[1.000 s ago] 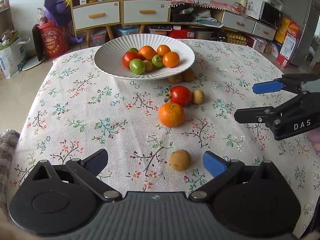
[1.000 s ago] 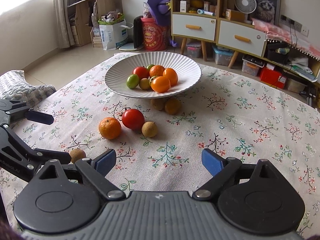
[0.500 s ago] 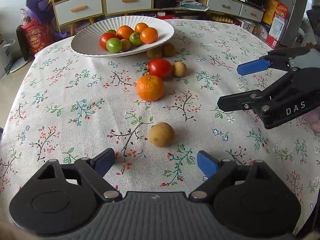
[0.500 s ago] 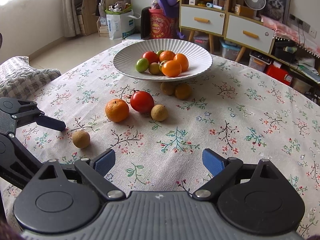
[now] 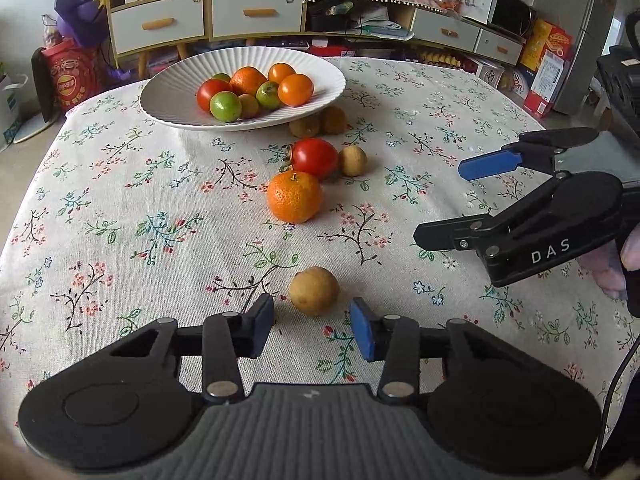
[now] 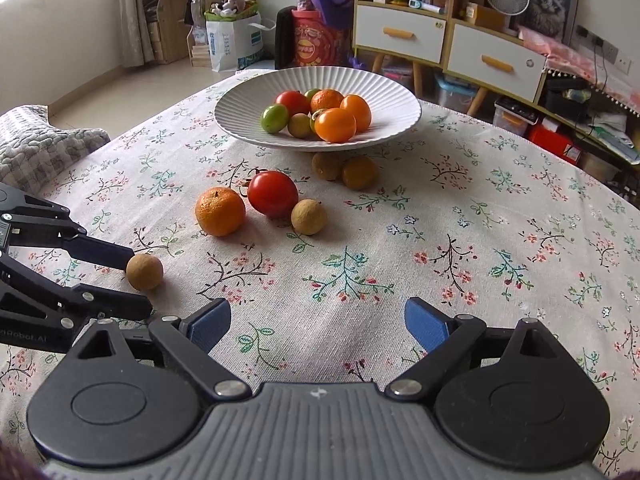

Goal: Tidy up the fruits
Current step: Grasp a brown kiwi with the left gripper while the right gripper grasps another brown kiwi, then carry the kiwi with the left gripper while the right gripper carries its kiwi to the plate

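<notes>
A small brown round fruit point(image 5: 314, 291) lies on the floral tablecloth just ahead of my left gripper point(image 5: 312, 320), between its two fingertips. The jaws are closing on it, and a gap shows on both sides in the left wrist view. In the right wrist view the same fruit point(image 6: 145, 271) sits between the left fingers. My right gripper point(image 6: 318, 322) is open and holds nothing, hovering over bare cloth; the left wrist view shows the right gripper point(image 5: 440, 204) to the right. The white ribbed plate point(image 5: 168, 96) at the far side holds several fruits.
A mandarin point(image 5: 295, 197), a red tomato point(image 5: 315, 156) and another brown fruit point(image 5: 353, 161) lie in a cluster mid-table. Two more brown fruits point(image 5: 320, 123) rest against the plate's near edge. Cabinets and clutter stand beyond the table. A grey cushion point(image 6: 36, 152) lies at the left edge.
The left jaws have narrowed from wide open to close around the small brown fruit. The right gripper has stayed open in about the same place.
</notes>
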Tool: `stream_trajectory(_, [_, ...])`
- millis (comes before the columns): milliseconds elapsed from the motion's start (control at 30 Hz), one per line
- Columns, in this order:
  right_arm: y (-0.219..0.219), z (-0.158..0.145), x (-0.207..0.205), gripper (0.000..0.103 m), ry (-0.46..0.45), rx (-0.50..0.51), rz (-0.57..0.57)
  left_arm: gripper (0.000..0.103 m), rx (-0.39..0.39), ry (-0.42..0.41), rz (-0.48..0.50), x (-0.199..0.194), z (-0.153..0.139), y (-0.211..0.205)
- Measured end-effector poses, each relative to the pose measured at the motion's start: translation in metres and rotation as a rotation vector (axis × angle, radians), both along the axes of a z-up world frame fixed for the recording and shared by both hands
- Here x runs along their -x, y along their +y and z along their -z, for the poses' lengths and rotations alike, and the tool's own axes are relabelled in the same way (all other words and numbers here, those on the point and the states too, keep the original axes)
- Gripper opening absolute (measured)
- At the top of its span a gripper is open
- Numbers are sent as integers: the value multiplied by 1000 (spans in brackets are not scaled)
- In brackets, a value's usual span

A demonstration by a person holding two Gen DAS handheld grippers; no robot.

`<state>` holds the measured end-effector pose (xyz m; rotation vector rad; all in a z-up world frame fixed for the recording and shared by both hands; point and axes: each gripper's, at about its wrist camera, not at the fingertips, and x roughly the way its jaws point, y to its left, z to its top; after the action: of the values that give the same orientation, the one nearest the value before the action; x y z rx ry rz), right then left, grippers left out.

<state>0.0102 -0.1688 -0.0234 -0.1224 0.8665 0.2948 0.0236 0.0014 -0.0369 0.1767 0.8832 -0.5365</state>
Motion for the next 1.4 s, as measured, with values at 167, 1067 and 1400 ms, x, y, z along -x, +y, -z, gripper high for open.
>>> stream_trajectory(167, [4,2,-4,92,3,11,-7,24,2,-9,6,-1,1,-5])
stream_trajectory(1067, [29,5,-44,52,-28,37,-15,20,-3,-18,-68,-11,-6,8])
stream_trajectory(1400, [34,4,-46,33,-56,70,-25,20,1,-24,-74,-10,-9,11])
